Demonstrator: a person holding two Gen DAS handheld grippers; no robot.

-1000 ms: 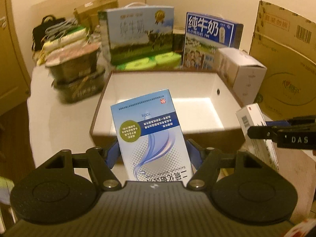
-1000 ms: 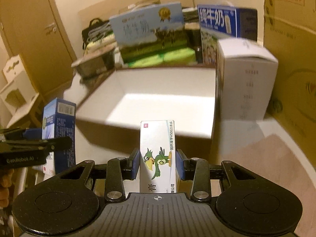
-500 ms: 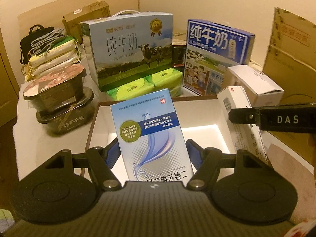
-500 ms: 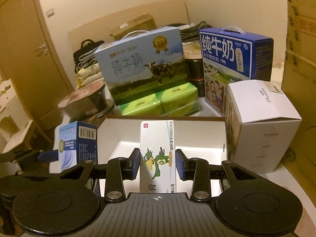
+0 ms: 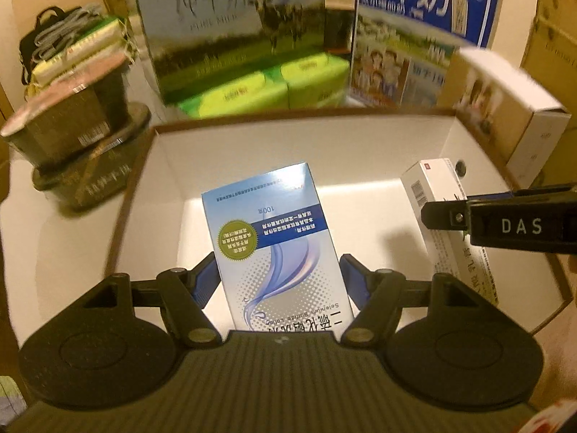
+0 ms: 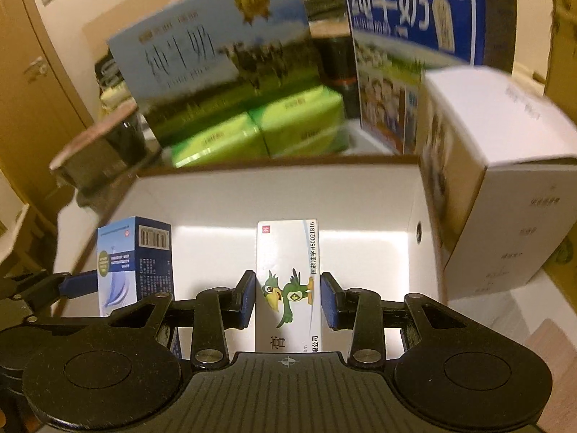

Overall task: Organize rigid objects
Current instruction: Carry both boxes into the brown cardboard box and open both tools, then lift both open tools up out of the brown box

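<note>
My left hand-held gripper (image 5: pixel 279 270) grasps the blue-white cardboard carton (image 5: pixel 276 241), my right hand-held gripper (image 6: pixel 287 299) the narrow white parrot-printed carton (image 6: pixel 286 281); lower both upright, apart, inside the white-lined open cardboard tray (image 5: pixel 295 151) before releasing.

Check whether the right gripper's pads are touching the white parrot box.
Touching. In the right wrist view, both blue pads of the right gripper press flush against the sides of the white parrot box, with no gap visible on either side.

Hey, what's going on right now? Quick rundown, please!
Left gripper shut on blue medicine box. Right gripper shut on parrot box. Both over the open white tray. Nothing blocking.
</note>
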